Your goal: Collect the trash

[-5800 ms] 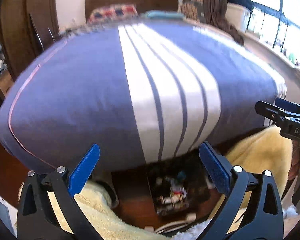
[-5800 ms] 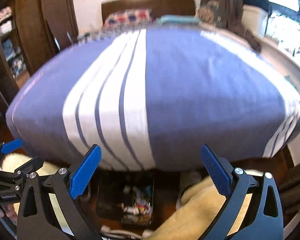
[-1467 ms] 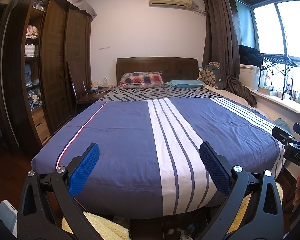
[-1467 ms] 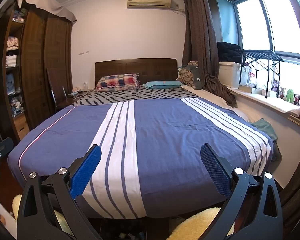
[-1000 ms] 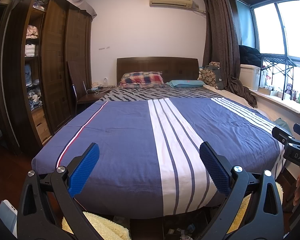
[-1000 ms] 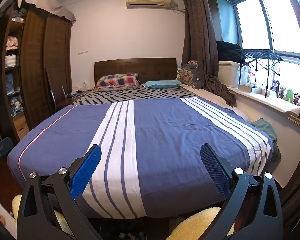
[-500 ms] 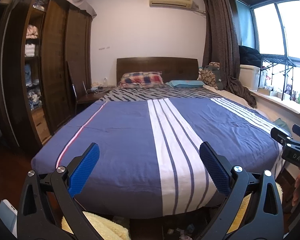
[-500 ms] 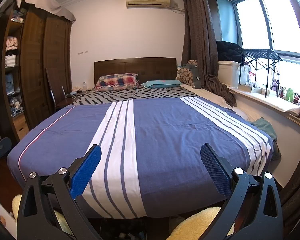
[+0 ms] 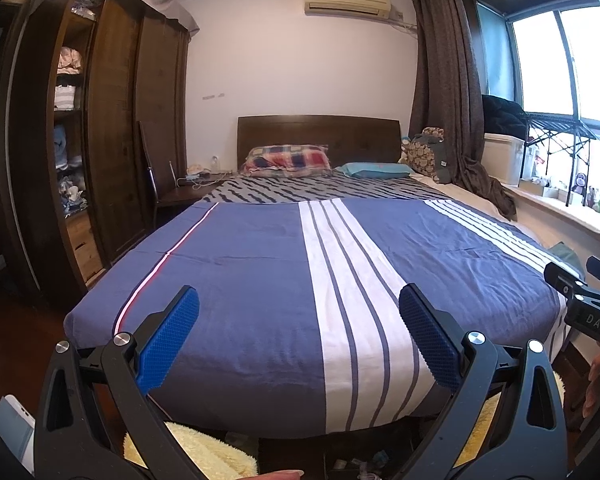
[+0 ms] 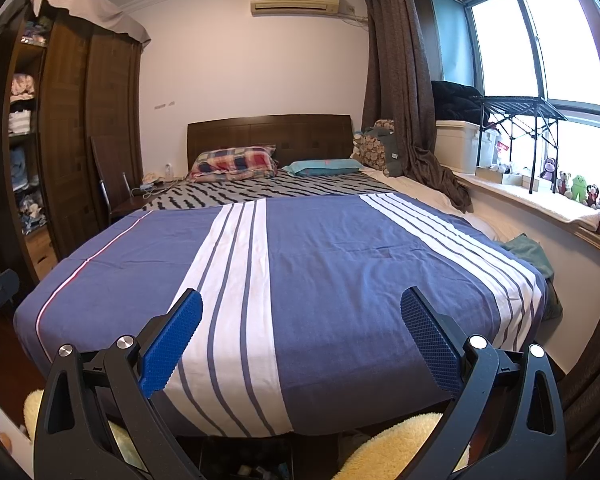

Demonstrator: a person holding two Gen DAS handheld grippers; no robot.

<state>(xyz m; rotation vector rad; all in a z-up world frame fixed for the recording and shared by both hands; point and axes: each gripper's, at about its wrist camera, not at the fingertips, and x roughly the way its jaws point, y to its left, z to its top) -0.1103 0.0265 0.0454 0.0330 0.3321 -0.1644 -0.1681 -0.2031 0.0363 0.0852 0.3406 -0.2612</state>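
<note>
Bed [image 9: 260, 280]: filled the centre of both views; blue cover with white stripes, lying flat.
Wardrobe [image 9: 112, 140]: dark wood, left edge of frame, shelves stacked with folded cloth.
Curtain [image 10: 400, 100]: brown, upper right, beside the window.
Headboard [image 10: 268, 132]: dark wood, centre, behind a plaid pillow [image 10: 234, 168] and a teal pillow [image 10: 324, 167].
Left gripper [image 9: 298, 334]: lower frame, blue pads wide apart, holding nothing.
Right gripper [image 10: 300, 336]: lower frame, pads likewise apart, holding nothing.
Yellow fleece [image 10: 400, 444]: bottom edge, partly behind the fingers.
Trash [image 9: 360, 465]: small mixed bits in a dark spot at the bottom centre, below the bed's foot; details too small to tell.
</note>
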